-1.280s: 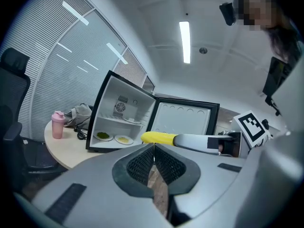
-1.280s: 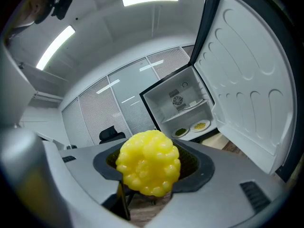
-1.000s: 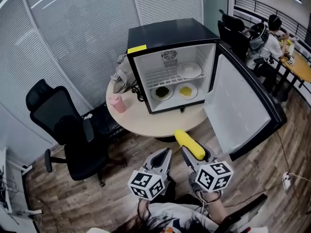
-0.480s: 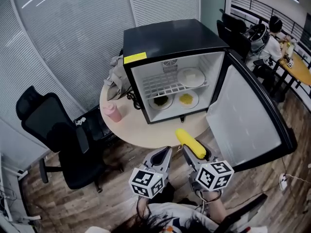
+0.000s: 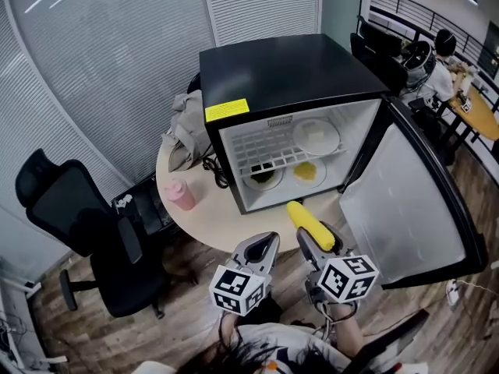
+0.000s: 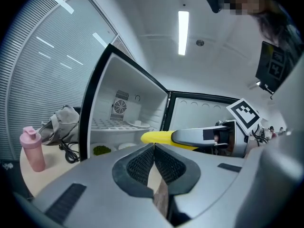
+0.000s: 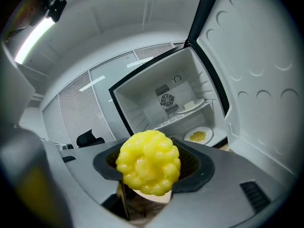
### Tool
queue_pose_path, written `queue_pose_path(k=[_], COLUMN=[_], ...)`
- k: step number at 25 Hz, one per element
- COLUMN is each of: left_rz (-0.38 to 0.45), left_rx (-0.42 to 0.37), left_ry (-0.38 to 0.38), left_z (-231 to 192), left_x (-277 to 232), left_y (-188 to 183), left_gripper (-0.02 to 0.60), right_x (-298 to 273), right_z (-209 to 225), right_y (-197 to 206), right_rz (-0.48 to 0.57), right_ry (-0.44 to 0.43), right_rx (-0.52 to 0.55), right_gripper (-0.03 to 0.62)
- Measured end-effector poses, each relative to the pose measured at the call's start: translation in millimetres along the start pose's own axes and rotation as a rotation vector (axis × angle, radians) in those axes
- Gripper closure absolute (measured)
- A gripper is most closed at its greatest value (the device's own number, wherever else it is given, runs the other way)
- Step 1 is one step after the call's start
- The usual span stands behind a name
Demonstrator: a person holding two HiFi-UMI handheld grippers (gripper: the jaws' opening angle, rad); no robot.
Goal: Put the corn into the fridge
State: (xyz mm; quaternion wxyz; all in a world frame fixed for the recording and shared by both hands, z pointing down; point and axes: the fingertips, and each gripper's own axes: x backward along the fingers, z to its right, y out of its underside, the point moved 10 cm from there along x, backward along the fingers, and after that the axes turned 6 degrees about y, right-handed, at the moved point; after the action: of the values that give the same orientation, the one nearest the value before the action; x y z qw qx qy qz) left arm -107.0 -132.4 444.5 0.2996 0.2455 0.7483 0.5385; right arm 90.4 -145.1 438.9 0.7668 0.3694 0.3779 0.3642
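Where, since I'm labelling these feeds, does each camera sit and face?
Head view: on the person's head, looking steeply down at the open fridge on the round table; left gripper and right gripper show below.
Left gripper view: on the left gripper, looking along its shut jaws toward the fridge.
Right gripper view: on the right gripper, looking past the clamped corn into the fridge.
Shared: all show the fridge; the left gripper view also catches the right gripper's corn.
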Motion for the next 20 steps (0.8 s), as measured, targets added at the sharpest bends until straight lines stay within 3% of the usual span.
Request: queue_pose_path(k=[20], left_rz=[-0.023], left_rx=[-0.034], left_ry=[0.094], left_z=[-78.8], left_x=[-22.8], left_y=[-19.2], left_gripper=[0.569], right_x=[-103.5], right_z=[-14.2], right_y=[-44.8], right_rz=[0.076], right_ry=[0.095], right_rx=[0.057], right_gripper=[0.341])
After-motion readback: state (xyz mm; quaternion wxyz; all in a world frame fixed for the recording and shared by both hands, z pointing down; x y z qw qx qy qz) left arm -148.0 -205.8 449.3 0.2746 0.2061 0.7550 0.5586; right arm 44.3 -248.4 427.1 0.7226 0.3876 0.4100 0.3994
